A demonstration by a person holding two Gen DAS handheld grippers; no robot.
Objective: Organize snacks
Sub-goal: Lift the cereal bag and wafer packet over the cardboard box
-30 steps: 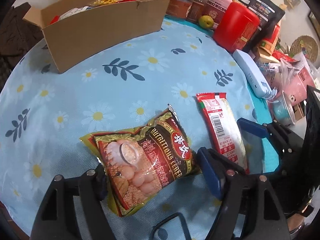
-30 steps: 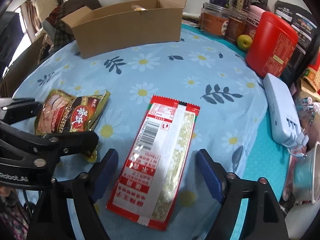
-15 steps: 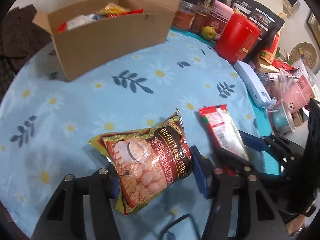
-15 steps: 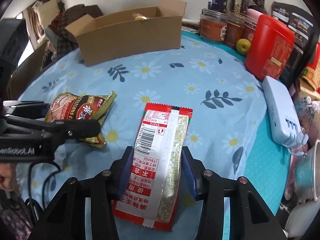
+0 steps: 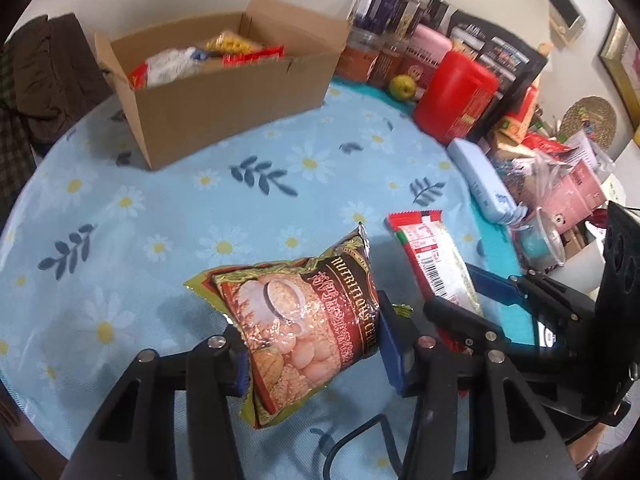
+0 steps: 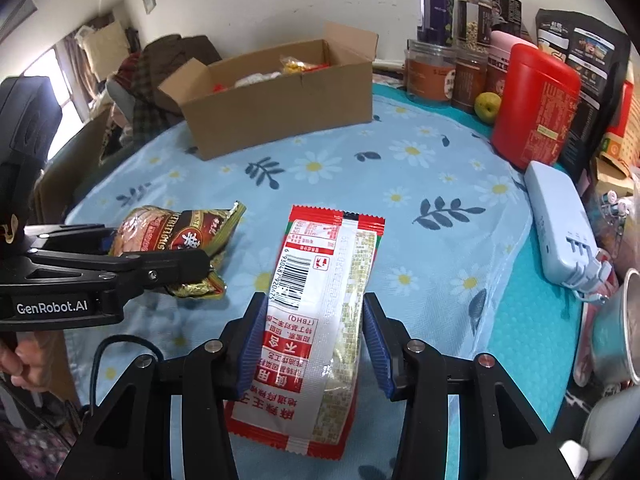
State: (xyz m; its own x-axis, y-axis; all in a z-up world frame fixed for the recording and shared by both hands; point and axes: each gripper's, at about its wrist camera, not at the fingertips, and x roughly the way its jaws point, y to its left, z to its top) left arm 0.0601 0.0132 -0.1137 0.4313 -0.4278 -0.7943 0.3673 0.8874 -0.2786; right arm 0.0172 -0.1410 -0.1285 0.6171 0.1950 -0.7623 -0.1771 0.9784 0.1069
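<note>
My left gripper [image 5: 312,344] is shut on a brown and gold cereal packet [image 5: 304,316] and holds it above the floral tablecloth [image 5: 160,208]. The packet also shows in the right wrist view [image 6: 176,236]. My right gripper [image 6: 314,336] is shut on a red and white snack packet [image 6: 320,304], lifted off the cloth; it also shows in the left wrist view [image 5: 436,264]. An open cardboard box [image 5: 224,92] holding several snacks stands at the far side of the table [image 6: 280,100].
Jars [image 6: 452,40], a red canister [image 6: 536,108], a green fruit [image 6: 488,106] and dark bags [image 6: 588,64] line the back right. A pale blue power strip [image 6: 560,220] and a metal cup [image 6: 624,328] sit at the right edge. Clothes [image 6: 160,68] lie behind the box.
Both grippers closed on their packets and lifted them off the cloth. The views rose and tilted toward the box.
</note>
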